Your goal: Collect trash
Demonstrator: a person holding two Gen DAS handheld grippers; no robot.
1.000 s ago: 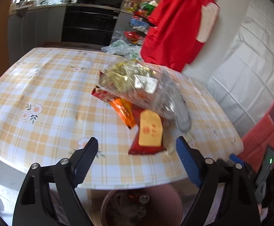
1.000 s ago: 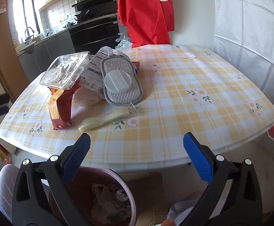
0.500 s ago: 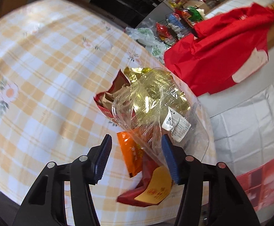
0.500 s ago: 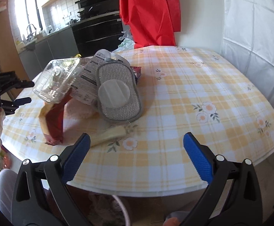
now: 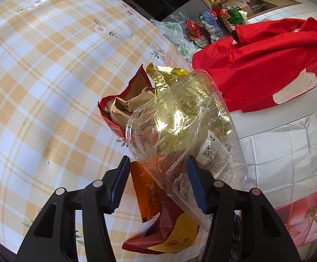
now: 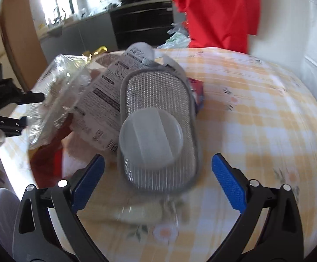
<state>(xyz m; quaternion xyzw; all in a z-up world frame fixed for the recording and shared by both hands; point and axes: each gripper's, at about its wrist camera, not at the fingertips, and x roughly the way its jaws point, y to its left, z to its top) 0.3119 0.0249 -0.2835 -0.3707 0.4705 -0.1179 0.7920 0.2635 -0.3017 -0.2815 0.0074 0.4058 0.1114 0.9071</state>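
A pile of trash lies on the checked table (image 5: 38,91). In the left wrist view a clear plastic clamshell (image 5: 180,126) leans over a gold wrapper (image 5: 169,76), an open red bag with brown paper (image 5: 128,102), an orange packet (image 5: 149,192) and a red-and-yellow packet (image 5: 171,238). My left gripper (image 5: 157,179) is open, its jaws on either side of the clamshell's near edge. In the right wrist view a grey mesh tray with a white round lid (image 6: 158,135) leans on printed packaging (image 6: 106,100). My right gripper (image 6: 158,181) is open around the tray's near end.
A red cloth (image 5: 256,65) hangs on the white wall behind the table. A pale wrapped stick (image 6: 141,214) lies on the table below the tray. Black wire baskets with groceries (image 5: 213,24) and dark kitchen cabinets (image 6: 141,26) stand beyond the table. The left gripper (image 6: 10,109) shows in the right wrist view.
Both grippers moved forward to the pile. The left jaws narrowed and now flank the clamshell's edge. The right gripper closed in on the mesh tray. The bin below left view.
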